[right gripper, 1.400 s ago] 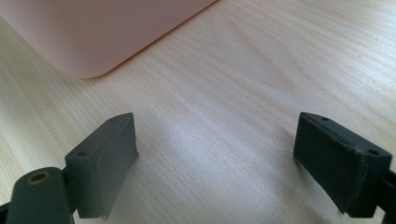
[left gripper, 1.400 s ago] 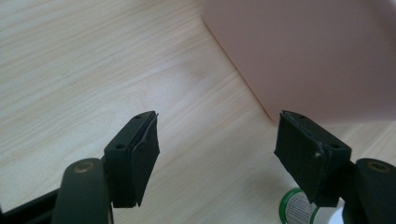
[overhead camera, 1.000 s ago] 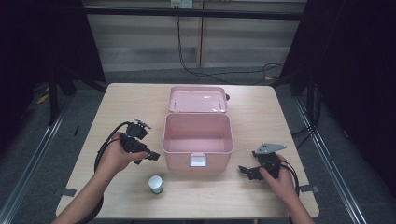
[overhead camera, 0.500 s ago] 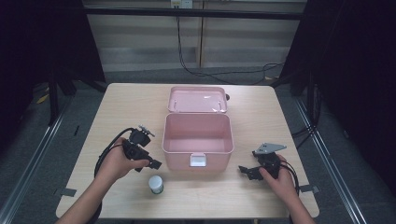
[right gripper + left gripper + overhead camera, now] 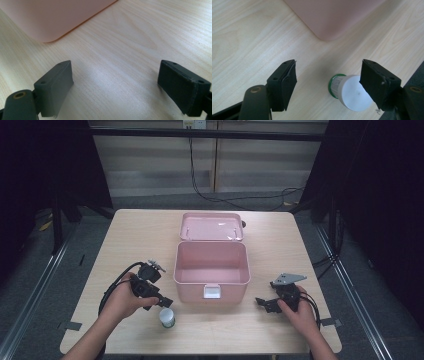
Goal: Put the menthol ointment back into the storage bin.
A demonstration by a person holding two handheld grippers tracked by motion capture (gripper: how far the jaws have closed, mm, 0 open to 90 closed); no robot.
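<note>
The jaws of the left gripper (image 5: 328, 87) are spread wide with nothing gripped. The small white pot with a green rim (image 5: 348, 91) is seen standing upright on the pale wooden surface (image 5: 135, 237), between them but close to the right-hand one, just beside the open pink plastic box (image 5: 212, 270). The right gripper (image 5: 117, 87) is farther off, its jaws wide and empty.

place: lab | signs: dark curtains (image 5: 380, 195), cables (image 5: 235, 200), metal rails (image 5: 45, 270)

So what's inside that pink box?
The pink box stands open, its lid tipped back behind it. From the high view, its back and side walls and most of its floor look bare. The strip of floor just behind the front wall is hidden.
</note>
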